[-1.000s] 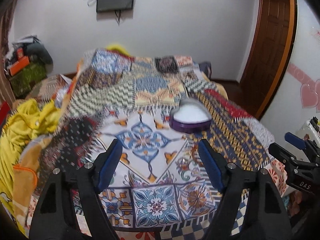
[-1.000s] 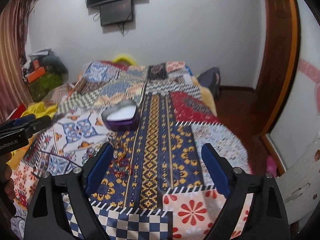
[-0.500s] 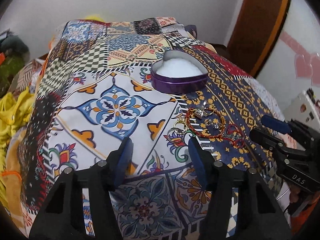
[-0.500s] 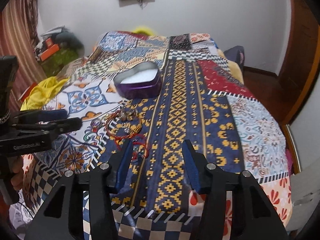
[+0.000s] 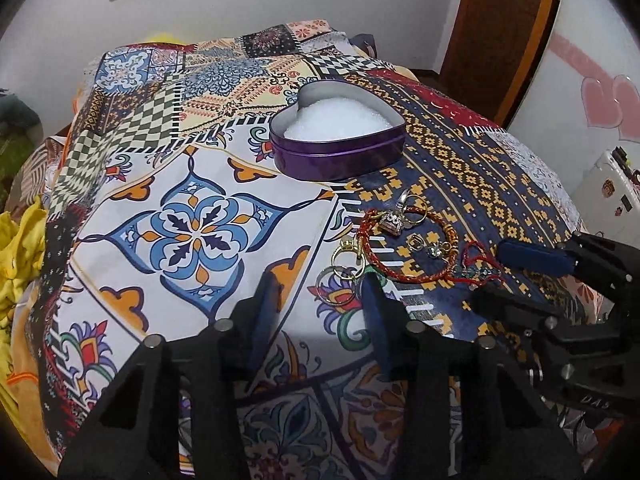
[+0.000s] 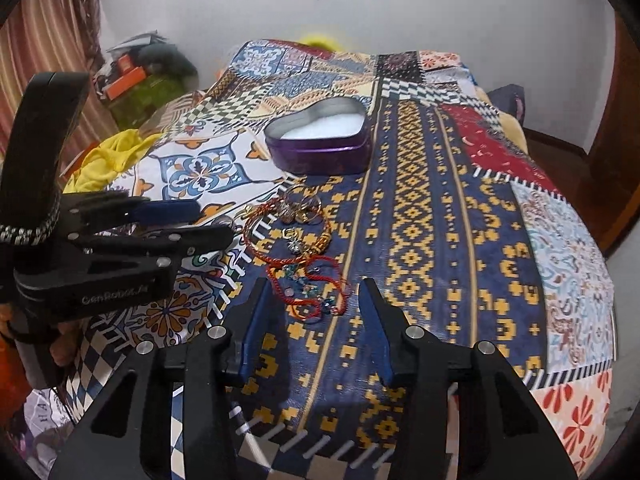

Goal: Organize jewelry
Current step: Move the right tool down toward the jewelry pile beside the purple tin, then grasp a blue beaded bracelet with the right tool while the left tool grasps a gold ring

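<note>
Both grippers tilted down over the jewelry

Left gripper [image 5: 320,292] and right gripper [image 6: 316,300], jaws just narrowing, gape empty above the tangled red-and-gold bracelets [image 6: 304,264], short of the purple heart-shaped tin [image 5: 338,136].

I see a bed [image 5: 192,240] covered with a patchwork spread of many patterns. On it rests a purple heart-shaped tin [image 5: 338,140], open, with white padding inside. Near it lies a loose pile of jewelry [image 5: 404,244]: gold rings, red cord bracelets, small charms. Yellow cloth [image 6: 108,156] lies at one edge.

Glossy metal tin [image 5: 338,160], matt cloth bedspread [image 5: 192,240]
</note>
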`<state>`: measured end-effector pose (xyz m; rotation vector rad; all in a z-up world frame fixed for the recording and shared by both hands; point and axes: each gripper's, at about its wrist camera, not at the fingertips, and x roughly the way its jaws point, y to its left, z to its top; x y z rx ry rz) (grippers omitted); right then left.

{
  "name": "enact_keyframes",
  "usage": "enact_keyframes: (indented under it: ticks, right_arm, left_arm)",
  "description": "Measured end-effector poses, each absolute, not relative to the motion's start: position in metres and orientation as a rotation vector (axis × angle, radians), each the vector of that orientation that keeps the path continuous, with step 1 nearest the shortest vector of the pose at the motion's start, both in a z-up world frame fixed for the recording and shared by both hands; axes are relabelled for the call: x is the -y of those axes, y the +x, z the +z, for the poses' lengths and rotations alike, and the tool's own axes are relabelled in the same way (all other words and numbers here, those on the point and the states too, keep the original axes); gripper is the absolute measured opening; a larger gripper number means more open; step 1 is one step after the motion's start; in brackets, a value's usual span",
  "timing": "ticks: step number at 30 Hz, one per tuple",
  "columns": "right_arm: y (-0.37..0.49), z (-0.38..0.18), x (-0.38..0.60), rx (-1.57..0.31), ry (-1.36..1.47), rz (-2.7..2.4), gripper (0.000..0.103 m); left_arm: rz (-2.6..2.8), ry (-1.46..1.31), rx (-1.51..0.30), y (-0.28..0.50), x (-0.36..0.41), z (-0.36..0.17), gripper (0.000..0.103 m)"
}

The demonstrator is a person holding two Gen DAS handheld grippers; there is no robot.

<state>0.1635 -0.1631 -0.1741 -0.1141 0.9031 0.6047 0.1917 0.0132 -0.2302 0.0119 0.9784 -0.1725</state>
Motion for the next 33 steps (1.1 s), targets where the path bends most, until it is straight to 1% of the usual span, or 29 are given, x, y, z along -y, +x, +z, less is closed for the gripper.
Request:
enact_keyframes:
  ticks: [2, 4, 6, 8, 10, 12, 19, 33]
  right_arm:
    - [0.163, -0.175, 0.160, -0.902, -0.121, 0.615, 0.041]
    - [0.162, -0.177, 0.158, -0.898, -0.133, 0.626, 0.041]
    - [0.161, -0.178, 0.157, -0.894, -0.142, 0.626, 0.040]
    - [0.160, -0.179, 0.157, -0.894, -0.143, 0.628, 0.031]
    - [0.162, -0.180, 0.159, -0.907, -0.125, 0.646, 0.015]
    - [0.163, -0.180, 0.161, -0.917, -0.106, 0.648, 0.009]
    - [0.160, -0.173, 0.163, -0.911, -0.089, 0.636, 0.007]
    - [0.154, -0.128, 0.171, -0.794, -0.076, 0.603, 0.006]
  left_arm:
    - [-0.180, 0.002, -0.980, 0.192, -0.014, -0.231, 0.028]
    - [-0.189, -0.006, -0.981, 0.192, -0.017, -0.231, 0.020]
    - [-0.198, -0.015, -0.979, 0.191, -0.018, -0.231, 0.020]
    - [-0.204, -0.018, -0.977, 0.189, -0.017, -0.230, 0.020]
    - [-0.204, -0.020, -0.976, 0.187, -0.016, -0.229, 0.020]
    - [-0.204, -0.029, -0.975, 0.185, -0.016, -0.227, 0.020]
    - [-0.193, -0.041, -0.953, 0.174, -0.018, -0.218, 0.020]
    - [-0.185, -0.054, -0.863, 0.161, -0.017, -0.180, 0.020]
